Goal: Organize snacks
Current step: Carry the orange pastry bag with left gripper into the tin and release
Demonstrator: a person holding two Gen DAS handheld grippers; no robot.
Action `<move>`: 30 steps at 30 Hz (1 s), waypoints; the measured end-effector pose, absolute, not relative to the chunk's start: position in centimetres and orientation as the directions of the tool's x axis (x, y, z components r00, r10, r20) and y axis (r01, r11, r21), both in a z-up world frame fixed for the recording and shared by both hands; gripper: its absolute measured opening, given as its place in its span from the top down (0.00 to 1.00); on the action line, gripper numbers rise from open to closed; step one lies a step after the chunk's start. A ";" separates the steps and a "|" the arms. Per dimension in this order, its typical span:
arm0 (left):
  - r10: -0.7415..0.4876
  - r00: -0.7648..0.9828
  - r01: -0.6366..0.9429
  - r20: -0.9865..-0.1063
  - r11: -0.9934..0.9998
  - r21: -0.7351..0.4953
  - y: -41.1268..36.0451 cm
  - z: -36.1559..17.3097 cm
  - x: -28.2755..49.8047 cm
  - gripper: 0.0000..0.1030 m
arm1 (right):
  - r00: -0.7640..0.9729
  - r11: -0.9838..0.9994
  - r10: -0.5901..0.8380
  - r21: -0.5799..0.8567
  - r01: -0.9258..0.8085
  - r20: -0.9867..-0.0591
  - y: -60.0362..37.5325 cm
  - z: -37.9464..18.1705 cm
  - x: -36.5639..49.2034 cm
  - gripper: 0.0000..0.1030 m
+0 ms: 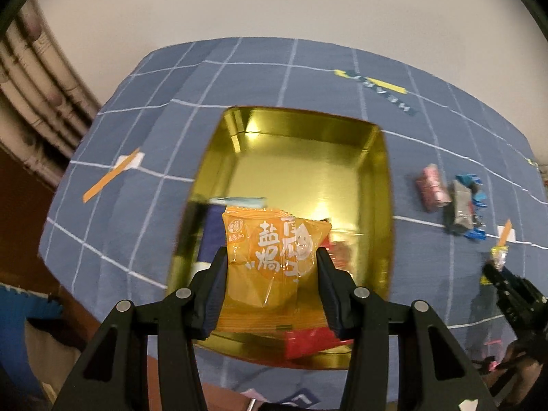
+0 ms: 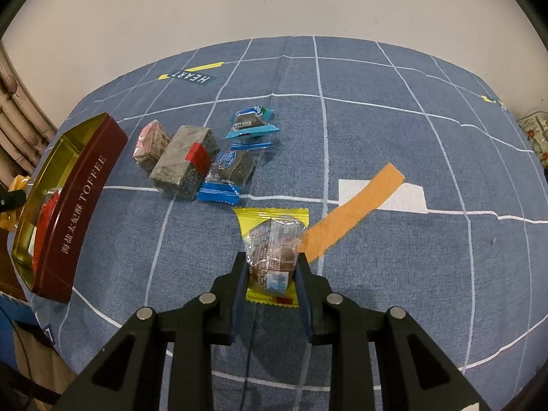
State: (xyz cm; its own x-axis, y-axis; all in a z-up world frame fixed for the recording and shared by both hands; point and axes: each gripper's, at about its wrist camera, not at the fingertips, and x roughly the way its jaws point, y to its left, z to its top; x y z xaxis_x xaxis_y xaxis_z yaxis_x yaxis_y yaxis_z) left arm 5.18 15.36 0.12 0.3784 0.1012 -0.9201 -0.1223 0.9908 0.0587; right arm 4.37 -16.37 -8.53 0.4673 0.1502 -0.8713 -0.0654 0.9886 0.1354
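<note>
My left gripper (image 1: 272,257) is shut on an orange snack packet (image 1: 270,260) and holds it over the near end of the gold-lined toffee box (image 1: 308,157), which holds a red packet (image 1: 315,342) and others. My right gripper (image 2: 272,260) is shut on a yellow-edged clear snack packet (image 2: 274,243) just above the blue cloth. The box shows dark red from outside at the left of the right wrist view (image 2: 82,198). My right gripper with its packet also shows in the left wrist view (image 1: 496,263).
Loose snacks lie on the blue checked cloth (image 2: 376,120): a pink packet (image 2: 150,144), a grey block with a red band (image 2: 185,161), and blue-wrapped ones (image 2: 250,123). An orange tape strip (image 2: 352,212) crosses a white patch. A wall stands behind the table.
</note>
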 end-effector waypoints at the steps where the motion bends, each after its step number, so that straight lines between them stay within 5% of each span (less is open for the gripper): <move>1: 0.108 0.372 -0.129 -0.922 0.990 0.064 15.9 -0.1 5.1 0.56 | 0.467 0.989 0.149 0.135 -0.065 -0.872 -16.3 -8.5 4.4 0.74; 30: 0.126 0.314 -0.172 -0.941 0.982 0.074 19.5 -4.5 3.6 0.55 | 0.455 0.996 0.088 0.092 -0.012 -0.886 -15.7 -8.2 4.7 0.74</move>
State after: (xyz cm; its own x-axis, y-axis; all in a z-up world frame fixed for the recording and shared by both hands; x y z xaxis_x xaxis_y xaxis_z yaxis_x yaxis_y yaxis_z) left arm 3.58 19.52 -4.51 0.3140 0.1263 -0.9410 -0.1724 0.9822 0.0743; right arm 4.66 -15.69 -8.20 0.4554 0.0878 -0.8859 -0.0122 0.9956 0.0924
